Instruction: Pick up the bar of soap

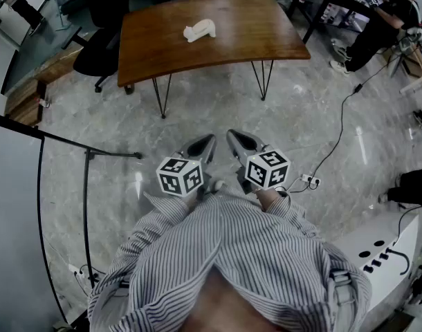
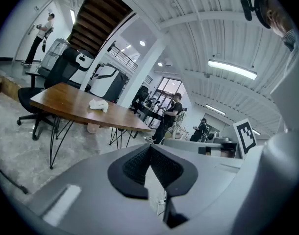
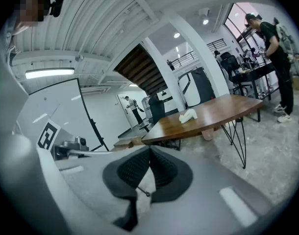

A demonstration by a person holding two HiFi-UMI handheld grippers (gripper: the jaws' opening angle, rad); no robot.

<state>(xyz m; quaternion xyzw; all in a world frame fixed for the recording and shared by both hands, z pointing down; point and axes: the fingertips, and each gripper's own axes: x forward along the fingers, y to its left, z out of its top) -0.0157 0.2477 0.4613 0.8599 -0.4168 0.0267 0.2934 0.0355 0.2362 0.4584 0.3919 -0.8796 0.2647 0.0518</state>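
Observation:
A white, lumpy bar of soap [image 1: 200, 30] lies on the brown wooden table [image 1: 252, 33] across the floor, well ahead of me. It also shows small and far off in the left gripper view, as the soap [image 2: 98, 105] on the table [image 2: 66, 102], and in the right gripper view, soap [image 3: 188, 115]. My left gripper [image 1: 209, 141] and right gripper [image 1: 233, 135] are held close to my body, side by side above the stone floor. Both are shut with nothing between the jaws, as seen on the left gripper [image 2: 150, 147] and the right gripper [image 3: 149, 151].
A black office chair [image 1: 100, 54] stands at the table's left end. A person [image 1: 384, 19] sits at a desk at the far right. A cable [image 1: 335, 137] runs across the floor to a socket strip. A black stand [image 1: 86, 151] and a white panel are at my left.

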